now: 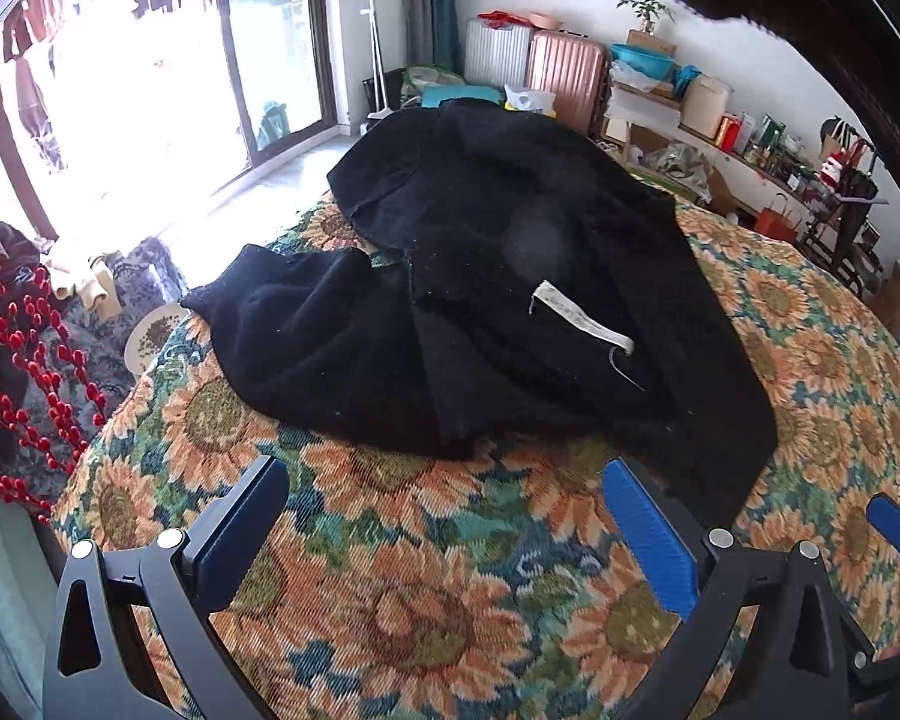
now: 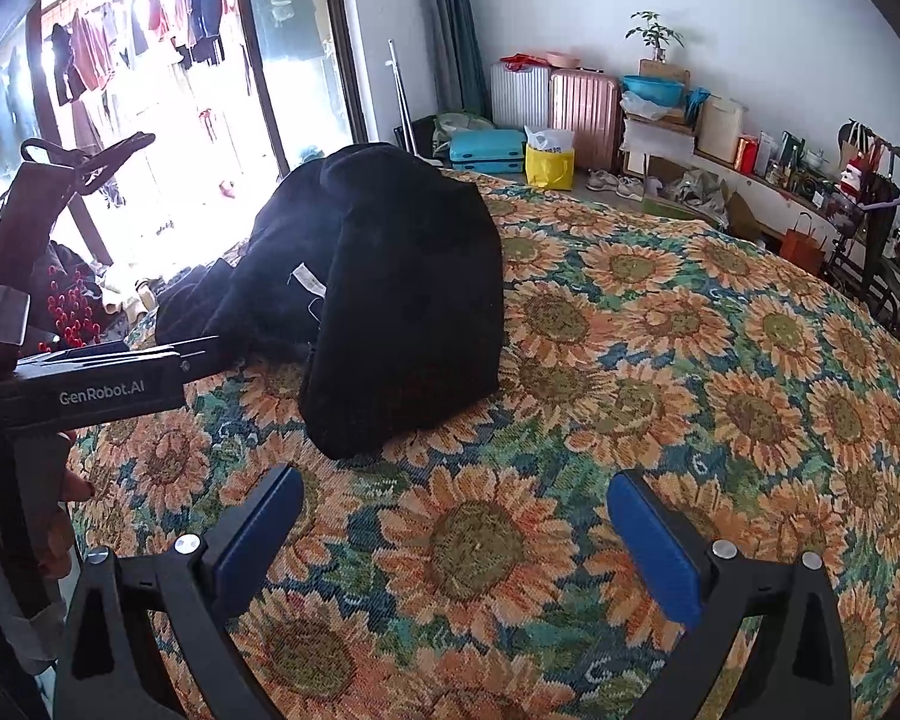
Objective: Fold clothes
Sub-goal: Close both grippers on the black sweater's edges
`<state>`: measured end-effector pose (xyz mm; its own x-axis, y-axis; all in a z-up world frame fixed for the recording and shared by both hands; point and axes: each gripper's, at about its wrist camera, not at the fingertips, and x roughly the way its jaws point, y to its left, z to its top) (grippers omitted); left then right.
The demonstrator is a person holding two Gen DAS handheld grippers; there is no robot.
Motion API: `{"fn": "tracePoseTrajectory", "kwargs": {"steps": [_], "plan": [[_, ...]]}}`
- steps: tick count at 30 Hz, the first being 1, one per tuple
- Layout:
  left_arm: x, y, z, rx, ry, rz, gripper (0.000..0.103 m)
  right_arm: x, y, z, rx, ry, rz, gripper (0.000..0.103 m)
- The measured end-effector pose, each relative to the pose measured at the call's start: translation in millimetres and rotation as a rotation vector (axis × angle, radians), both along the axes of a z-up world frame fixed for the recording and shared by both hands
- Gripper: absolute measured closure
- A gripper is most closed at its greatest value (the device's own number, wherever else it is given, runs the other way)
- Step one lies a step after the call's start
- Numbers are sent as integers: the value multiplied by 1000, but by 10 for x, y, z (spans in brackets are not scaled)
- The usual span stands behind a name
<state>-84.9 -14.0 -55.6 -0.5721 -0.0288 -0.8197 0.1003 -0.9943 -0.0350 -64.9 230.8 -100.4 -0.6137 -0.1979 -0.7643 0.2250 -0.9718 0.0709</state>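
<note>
A black fleece garment [image 1: 510,276] lies in a loose heap on the sunflower-patterned cover [image 1: 426,588], with a white label [image 1: 582,318] facing up. My left gripper [image 1: 444,534] is open and empty, just short of the garment's near edge. In the right wrist view the same garment [image 2: 402,300] sits ahead and to the left on the cover [image 2: 660,360]. My right gripper [image 2: 456,540] is open and empty above the cover, near the garment's closest corner. The left gripper's body [image 2: 102,384] shows at the left of that view.
Red berry branches [image 1: 36,360], a plate [image 1: 153,333] and loose clothes lie left of the cover's edge. Suitcases [image 2: 582,105], a yellow bag [image 2: 549,165] and a cluttered shelf [image 2: 768,174] line the far wall. A glass door [image 2: 294,60] is at the left.
</note>
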Motion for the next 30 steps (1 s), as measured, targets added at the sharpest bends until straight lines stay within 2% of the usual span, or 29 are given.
{"fn": "tracePoseTrajectory", "kwargs": {"steps": [9, 11, 14, 17, 20, 21, 22, 23, 24, 25, 26, 27, 30], "plan": [[-340, -32, -180, 60, -24, 34, 4, -300, -278, -153, 32, -12, 83, 2], [-445, -4, -239, 52, -50, 28, 8, -340, -347, -211, 33, -23, 90, 3], [-532, 51, -268, 13, -48, 19, 9, -405, -433, -329, 45, -92, 99, 5], [-579, 82, -296, 3, -53, 10, 10, -432, -457, -410, 31, -124, 88, 15], [-595, 60, -291, 23, -60, 10, 17, -452, -475, -421, 46, -99, 66, 19], [-585, 61, -278, 26, -57, 12, 25, -446, -473, -420, 48, -98, 63, 20], [-562, 53, -253, 29, -50, 17, 43, -437, -471, -422, 47, -93, 61, 24], [-539, 44, -228, 32, -43, 22, 54, -428, -469, -420, 49, -79, 59, 29], [-521, 42, -222, 47, -46, 23, 67, -410, -463, -406, 52, -70, 54, 41], [-506, 34, -210, 56, -47, 25, 81, -386, -452, -382, 58, -66, 47, 58], [-490, 26, -205, 68, -50, 24, 86, -362, -441, -357, 63, -62, 40, 74], [-473, 18, -201, 81, -52, 23, 90, -344, -430, -330, 71, -59, 35, 83], [-377, -5, -159, 124, -38, 18, 93, -285, -407, -229, 104, -38, 31, 88]]}}
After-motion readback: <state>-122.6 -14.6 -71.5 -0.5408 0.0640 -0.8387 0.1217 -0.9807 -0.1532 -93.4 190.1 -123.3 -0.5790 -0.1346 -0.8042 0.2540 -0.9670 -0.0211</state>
